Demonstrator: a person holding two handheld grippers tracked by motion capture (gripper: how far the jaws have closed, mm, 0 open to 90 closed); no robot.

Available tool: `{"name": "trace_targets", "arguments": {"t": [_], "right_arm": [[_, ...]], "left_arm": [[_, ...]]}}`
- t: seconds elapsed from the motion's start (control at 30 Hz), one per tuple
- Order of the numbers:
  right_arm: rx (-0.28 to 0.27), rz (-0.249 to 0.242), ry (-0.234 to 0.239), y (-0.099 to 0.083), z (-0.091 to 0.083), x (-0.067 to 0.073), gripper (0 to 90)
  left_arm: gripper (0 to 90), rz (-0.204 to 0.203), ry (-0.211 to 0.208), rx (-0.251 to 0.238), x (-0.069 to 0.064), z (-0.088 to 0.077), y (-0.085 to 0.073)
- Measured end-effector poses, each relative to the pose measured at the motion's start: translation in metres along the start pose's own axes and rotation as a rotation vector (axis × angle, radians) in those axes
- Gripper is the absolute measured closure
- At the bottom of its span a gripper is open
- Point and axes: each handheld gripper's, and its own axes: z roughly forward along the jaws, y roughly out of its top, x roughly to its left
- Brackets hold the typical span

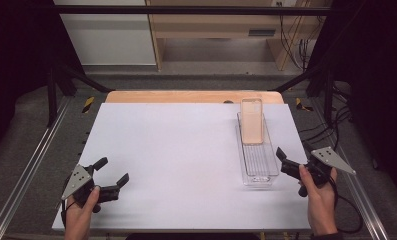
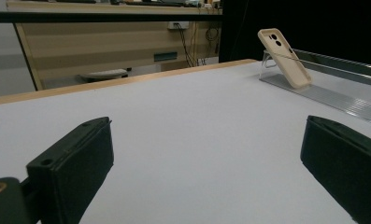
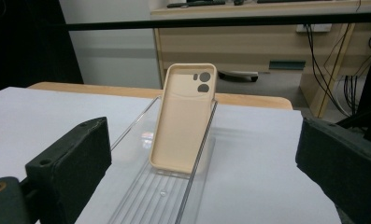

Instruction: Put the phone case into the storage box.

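In the clear tray point(image 1: 258, 170) a beige phone case point(image 1: 252, 121) is leaning, its top edge resting against the tray's far end wall and its bottom edge sitting on the ribbed floor (the inner side with the camera cut-outs is facing the person). The tray is lying on the white table point(image 1: 176, 160). Just beside the tray's near end, the right gripper point(image 1: 292, 161) is hovering with its jaws spread wide apart, gripping nothing. Well away from the tray, across the table, the left gripper point(image 1: 112, 172) is hanging over the white surface, jaws likewise wide apart and empty.
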Motion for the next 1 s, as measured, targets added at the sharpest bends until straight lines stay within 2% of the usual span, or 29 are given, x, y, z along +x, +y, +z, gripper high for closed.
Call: {"name": "trace_targets", "arguments": {"t": [0.27,0.7,1.0], "right_arm": [[-0.036,-0.046,0.020,-0.011,-0.007,0.006,3.5],[-0.076,-0.120,0.086,-0.022,-0.010,0.023,3.0],[-0.099,-0.127,0.142,-0.031,-0.003,0.037,2.8]], "left_arm": [[2.1,-0.001,0.008,-0.014,0.001,-0.001,0.000],[2.1,0.012,0.010,-0.031,0.001,-0.002,0.001],[1.7,0.024,0.006,-0.046,0.000,-0.002,0.002]]}}
